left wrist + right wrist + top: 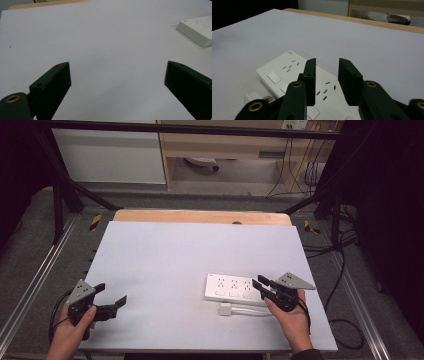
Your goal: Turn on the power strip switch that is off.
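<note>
Two grippers low over tabletop (165,260). Power strip (232,287) lies near front right corner, its white plug (225,309) just in front. Right gripper (261,285) hovers over strip's right end, jaws narrowly apart, empty. Left gripper (112,296) near front left corner, jaws wide apart. Likely next: grasp strip; square jaws across its width first. Right gripper view shows socket slots; high view shows cord.

no legible txt, power strip (294,75) logo mark too small
</note>
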{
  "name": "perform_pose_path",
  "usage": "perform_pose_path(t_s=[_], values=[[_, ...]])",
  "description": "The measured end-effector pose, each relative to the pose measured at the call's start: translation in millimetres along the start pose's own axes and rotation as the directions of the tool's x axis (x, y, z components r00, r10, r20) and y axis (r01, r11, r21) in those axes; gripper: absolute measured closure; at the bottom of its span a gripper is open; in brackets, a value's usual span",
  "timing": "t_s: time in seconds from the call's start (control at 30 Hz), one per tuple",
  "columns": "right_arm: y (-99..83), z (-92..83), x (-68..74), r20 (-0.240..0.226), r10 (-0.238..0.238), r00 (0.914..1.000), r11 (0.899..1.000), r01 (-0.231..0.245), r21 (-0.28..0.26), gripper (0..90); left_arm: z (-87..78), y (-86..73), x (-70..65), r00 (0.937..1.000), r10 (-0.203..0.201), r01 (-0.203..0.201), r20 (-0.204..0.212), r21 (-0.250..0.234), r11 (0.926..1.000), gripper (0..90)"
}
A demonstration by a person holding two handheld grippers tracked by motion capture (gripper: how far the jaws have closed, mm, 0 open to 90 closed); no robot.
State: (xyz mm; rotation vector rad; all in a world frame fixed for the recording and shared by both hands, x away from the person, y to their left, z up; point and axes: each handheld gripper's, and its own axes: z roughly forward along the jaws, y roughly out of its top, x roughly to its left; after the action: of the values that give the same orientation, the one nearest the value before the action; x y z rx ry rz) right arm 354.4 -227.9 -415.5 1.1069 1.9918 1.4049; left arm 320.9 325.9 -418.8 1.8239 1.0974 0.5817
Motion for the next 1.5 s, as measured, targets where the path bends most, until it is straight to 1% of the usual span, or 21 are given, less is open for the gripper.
perform_pose_path(t_s=[0.23, 0.4, 0.53, 0.63, 0.8, 0.87, 1.03, 1.1, 1.33, 1.5], values=[[1.3, -1.7, -1.4, 0.014, 0.013, 0.9998, 1.000, -0.013, -0.004, 58.8, 0.0, 0.0, 0.0, 1.0000, 0.000, 0.000, 0.001, 0.000, 1.0000, 7.1], [2.6, -2.5, -2.5, 0.025, 0.018, 0.9995, 1.000, -0.017, -0.009, 49.0, -0.1, 0.0, 0.2, 1.0000, -0.001, 0.001, 0.001, 0.000, 1.0000, 7.1], [4.9, -5.1, -4.8, 0.037, 0.038, 0.9986, 0.999, -0.037, -0.021, 37.5, -0.1, -0.1, 0.2, 1.0000, -0.001, 0.001, 0.001, 0.000, 1.0000, 7.0], [5.3, -6.6, -7.0, 0.044, 0.053, 0.9976, 0.998, -0.052, -0.023, 26.9, -0.1, 0.0, 0.1, 1.0000, -0.001, 0.001, 0.001, 0.000, 1.0000, 7.0], [4.7, -11.1, -8.6, 0.072, 0.047, 0.9963, 0.998, -0.044, -0.046, 12.0, 0.0, -0.2, 0.2, 1.0000, -0.002, 0.002, 0.003, 0.000, 1.0000, 7.0], [4.6, -13.2, -9.7, 0.077, 0.048, 0.9959, 0.998, -0.044, -0.051, 7.8, -0.2, -0.2, 0.3, 1.0000, -0.003, 0.003, 0.002, -0.001, 1.0000, 7.0], [1.7, -20.2, -13.1, 0.087, 0.012, 0.9962, 0.998, -0.006, -0.060, 4.2, -0.1, -0.2, 0.1, 1.0000, -0.002, 0.002, 0.001, -0.001, 1.0000, 7.0], [-0.3, -24.2, -15.8, 0.088, 0.006, 0.9961, 0.998, 0.000, -0.064, 3.3, -0.1, -0.2, 0.2, 1.0000, -0.003, 0.003, 0.000, -0.001, 1.0000, 7.0], [-6.9, -37.5, -28.5, 0.116, 0.032, 0.9927, 0.996, -0.022, -0.084, 3.0, -0.2, -0.3, 0.4, 1.0000, -0.003, 0.003, -0.002, -0.002, 1.0000, 7.0], [-13.9, -43.3, -37.3, 0.139, 0.049, 0.9890, 0.996, -0.038, -0.081, 2.9, -0.3, -0.2, 0.5, 1.0000, -0.003, 0.003, -0.002, -0.002, 1.0000, 7.0]])
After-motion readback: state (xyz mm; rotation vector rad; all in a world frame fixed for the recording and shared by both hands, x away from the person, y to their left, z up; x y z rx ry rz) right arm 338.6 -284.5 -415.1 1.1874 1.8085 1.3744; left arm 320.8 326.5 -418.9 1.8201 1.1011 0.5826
